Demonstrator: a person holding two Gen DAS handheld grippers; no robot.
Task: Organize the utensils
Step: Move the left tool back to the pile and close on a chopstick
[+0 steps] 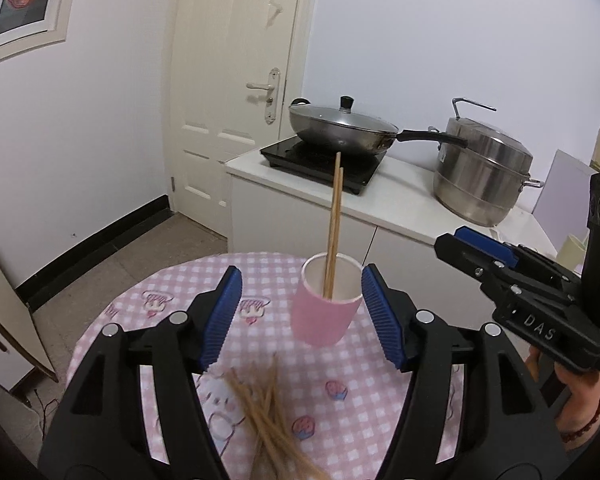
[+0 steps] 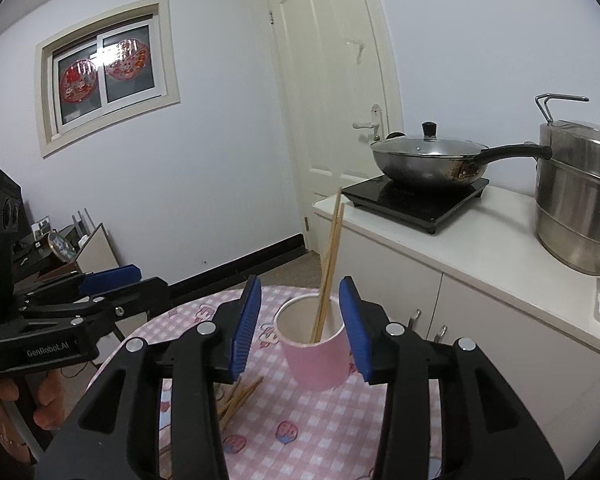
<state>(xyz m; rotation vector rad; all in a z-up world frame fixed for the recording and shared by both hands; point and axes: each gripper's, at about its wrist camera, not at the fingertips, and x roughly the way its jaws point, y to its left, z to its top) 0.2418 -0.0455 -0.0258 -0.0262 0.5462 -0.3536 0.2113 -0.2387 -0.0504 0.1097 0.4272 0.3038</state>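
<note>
A pink cup [image 1: 323, 312] stands on the round table with the pink checked cloth [image 1: 140, 300]. Two wooden chopsticks [image 1: 334, 220] stand upright in it. Several loose chopsticks [image 1: 266, 412] lie in a pile on the cloth in front of the cup. My left gripper [image 1: 302, 316] is open and empty, above the pile, with the cup beyond its jaws. My right gripper [image 2: 300, 328] is open and empty, with the cup [image 2: 316, 354] and its chopsticks [image 2: 330, 264] just beyond its jaws. The pile [image 2: 240, 398] shows under its left finger. Each gripper shows at the other view's edge [image 1: 476, 252] [image 2: 112, 280].
A white counter [image 1: 400, 200] stands behind the table with a black induction hob [image 1: 320, 164], a lidded wok [image 1: 344, 128] and a steel steamer pot [image 1: 480, 172]. A white door [image 1: 236, 80] is in the far corner. The table edge [image 2: 204, 300] drops to the floor on the left.
</note>
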